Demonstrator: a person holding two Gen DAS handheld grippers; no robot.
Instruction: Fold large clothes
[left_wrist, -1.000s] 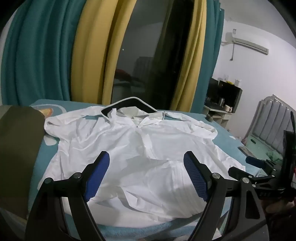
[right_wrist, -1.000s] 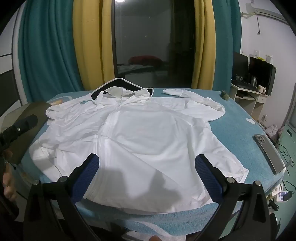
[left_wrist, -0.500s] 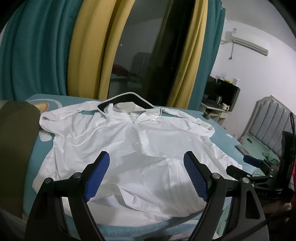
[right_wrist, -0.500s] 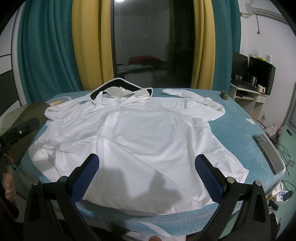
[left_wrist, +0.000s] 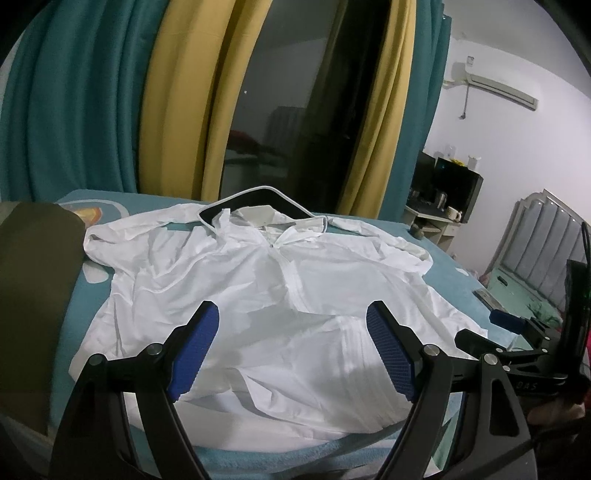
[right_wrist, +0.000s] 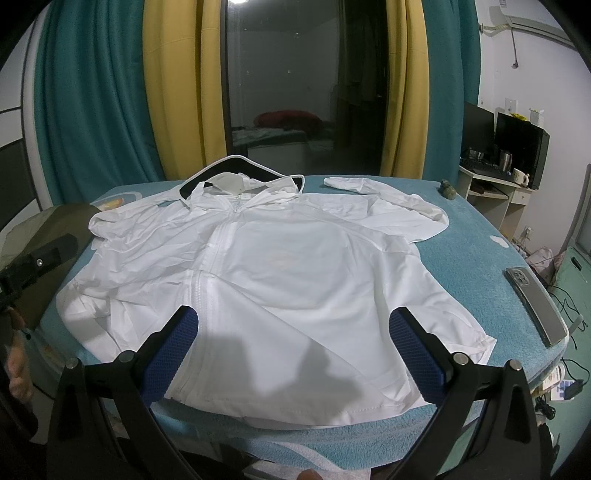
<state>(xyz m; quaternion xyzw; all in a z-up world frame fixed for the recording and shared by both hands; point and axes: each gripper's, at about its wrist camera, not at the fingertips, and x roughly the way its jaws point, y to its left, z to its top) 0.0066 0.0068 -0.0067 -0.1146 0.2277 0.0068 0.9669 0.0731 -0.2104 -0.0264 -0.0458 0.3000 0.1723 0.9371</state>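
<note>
One white zip-front hooded jacket (right_wrist: 295, 273) lay on one teal-covered table (right_wrist: 480, 258). Two grippers were in view, the left gripper (left_wrist: 291, 350) and the right gripper (right_wrist: 293, 354), each with two blue-padded fingers spread apart. One olive-green cloth (left_wrist: 33, 295) sat at the table's left side. One phone (right_wrist: 537, 308) lay at the right edge, and one small dark-green object (right_wrist: 447, 189) at the far corner. One white mug (right_wrist: 520, 178) and one metal cup (right_wrist: 505, 160) stood on one desk (right_wrist: 491, 188). One air conditioner (left_wrist: 495, 86) hung on the wall.
</note>
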